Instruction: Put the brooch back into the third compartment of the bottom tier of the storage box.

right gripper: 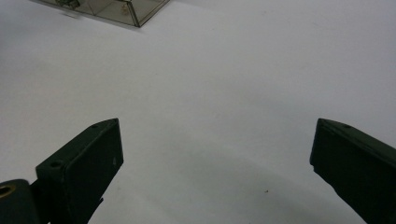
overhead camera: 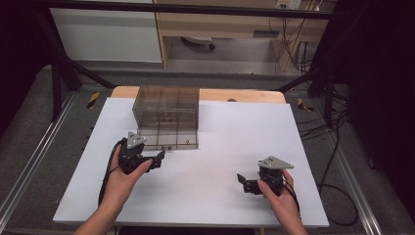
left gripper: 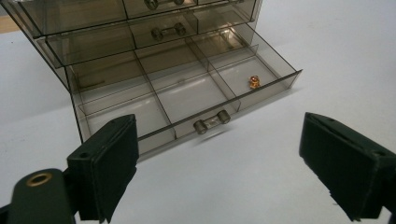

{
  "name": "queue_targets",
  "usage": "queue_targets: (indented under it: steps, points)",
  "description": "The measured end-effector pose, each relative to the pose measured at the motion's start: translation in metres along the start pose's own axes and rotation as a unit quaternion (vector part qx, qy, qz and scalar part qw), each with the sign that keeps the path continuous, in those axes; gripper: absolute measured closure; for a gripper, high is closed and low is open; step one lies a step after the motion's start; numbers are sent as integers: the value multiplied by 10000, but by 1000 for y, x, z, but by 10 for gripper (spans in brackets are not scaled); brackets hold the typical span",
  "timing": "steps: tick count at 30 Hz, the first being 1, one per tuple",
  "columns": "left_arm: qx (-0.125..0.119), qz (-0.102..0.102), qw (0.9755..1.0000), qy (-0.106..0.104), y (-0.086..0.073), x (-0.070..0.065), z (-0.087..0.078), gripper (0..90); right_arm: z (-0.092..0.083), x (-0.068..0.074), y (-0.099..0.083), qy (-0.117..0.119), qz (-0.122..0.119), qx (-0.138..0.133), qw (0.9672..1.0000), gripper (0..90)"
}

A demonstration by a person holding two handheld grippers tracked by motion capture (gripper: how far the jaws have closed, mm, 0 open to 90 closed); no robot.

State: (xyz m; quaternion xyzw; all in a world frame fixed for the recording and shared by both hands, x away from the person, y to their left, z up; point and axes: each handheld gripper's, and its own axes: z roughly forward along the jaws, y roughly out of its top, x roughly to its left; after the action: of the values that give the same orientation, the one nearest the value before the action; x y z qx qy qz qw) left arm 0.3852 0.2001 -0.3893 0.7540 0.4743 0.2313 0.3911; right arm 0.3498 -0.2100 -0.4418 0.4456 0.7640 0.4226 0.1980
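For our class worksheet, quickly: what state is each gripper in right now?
Left gripper: open, holding nothing, facing the open bottom drawer.
Right gripper: open, holding nothing, over the white table.

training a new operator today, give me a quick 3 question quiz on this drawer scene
1. True or false: the bottom drawer of the smoky clear drawer cabinet is pulled out.
2. What lies in the open drawer? A) small orange-gold object B) a pen C) a coin stack
3. Fill in: both the left gripper and the right gripper have their jaws ____.

Key:
1. True.
2. A, the small orange-gold object, in the compartment at the drawer's right end in the left gripper view.
3. Open, holding nothing.
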Motion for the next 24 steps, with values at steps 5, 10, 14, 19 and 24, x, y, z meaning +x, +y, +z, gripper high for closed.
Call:
queue_targets:
  steps: [5, 10, 14, 19, 24]
  points:
    - [41, -65, 10000, -6, 2, 0, 4, 142, 1, -1, -1, 2, -15, 35, 10000, 33]
    - [33, -109, 9999, -23, 7, 0, 8, 155, 1, -1, -1, -15, -6, 34, 10000, 33]
    - [107, -104, 9999, 35, 6, 3, 12, 155, 3, 0, -1, 1, -8, 60, 10000, 32]
    - [101, -162, 9998, 77, 3, 7, 15, 156, 3, -1, -3, -13, -51, 109, 9999, 31]
    - [6, -281, 9992, 285, 2, 10, 10, 217, 3, -5, -3, -110, 58, 105, 9999, 29]
